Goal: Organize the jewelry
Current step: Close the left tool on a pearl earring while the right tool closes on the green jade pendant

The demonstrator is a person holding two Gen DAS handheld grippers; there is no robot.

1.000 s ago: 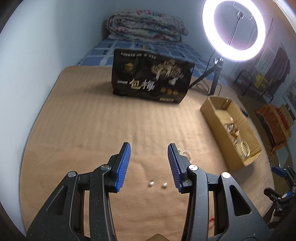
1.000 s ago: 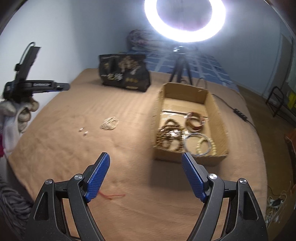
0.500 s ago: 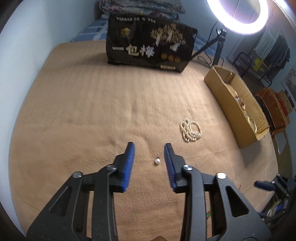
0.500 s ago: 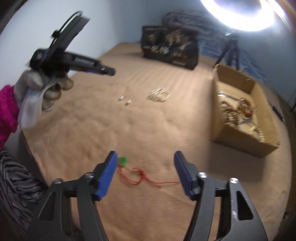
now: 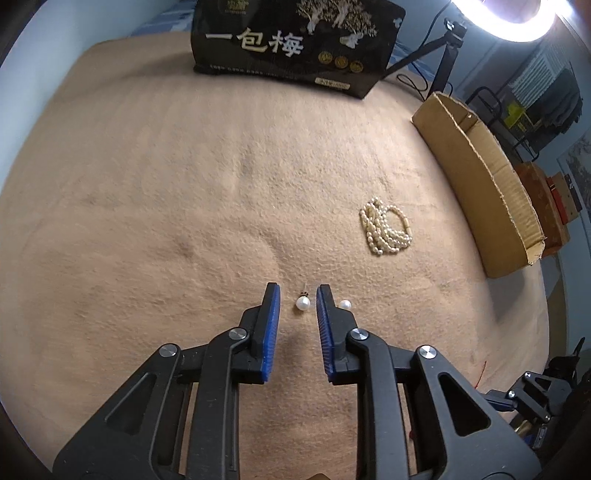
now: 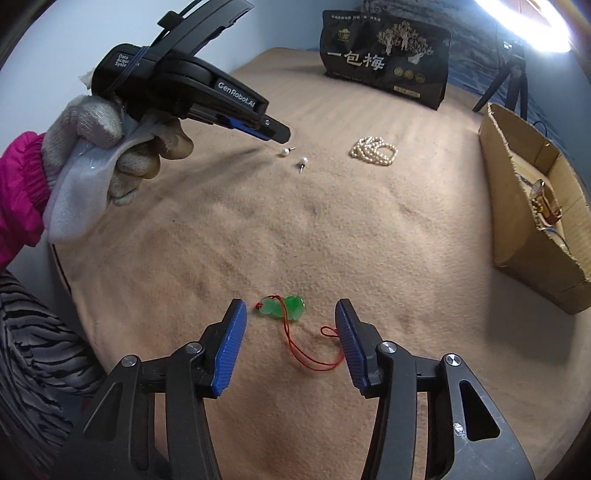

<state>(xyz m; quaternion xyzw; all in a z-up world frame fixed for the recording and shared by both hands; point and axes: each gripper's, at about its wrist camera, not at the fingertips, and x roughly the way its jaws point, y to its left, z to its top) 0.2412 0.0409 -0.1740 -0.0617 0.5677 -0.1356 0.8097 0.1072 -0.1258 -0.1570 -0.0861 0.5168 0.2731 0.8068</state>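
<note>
Left wrist view: the left gripper (image 5: 297, 295) has come lower and closer to the blanket (image 5: 166, 184) than half a second ago. Its jaws have narrowed to a small gap around one pearl stud (image 5: 302, 303). They grip nothing; the stud lies loose between the tips. A second stud (image 5: 345, 305) now peeks out just beside the right finger, partly hidden behind it. The pearl strand (image 5: 386, 230) lies bunched further out, well apart from the cardboard box (image 5: 480, 177) at the right. The black bag (image 5: 295, 44) stands at the far edge, its top cut off by the frame.

In the right wrist view, the right gripper (image 6: 290, 317) has also dropped nearer the blanket. Its jaws stand wide apart, empty, with the green pendant (image 6: 282, 306) on its red cord (image 6: 306, 354) lying between them; earlier the pendant sat nearer the left finger. The cord's loop runs under the right finger, so its end is hidden. The gloved left hand (image 6: 110, 155) has moved in, its tool tip just above the studs. Inside the box only an amber piece (image 6: 545, 201) shows; the rest is blocked by the wall. The ring light (image 6: 528, 26) is cut off at the top.
</note>
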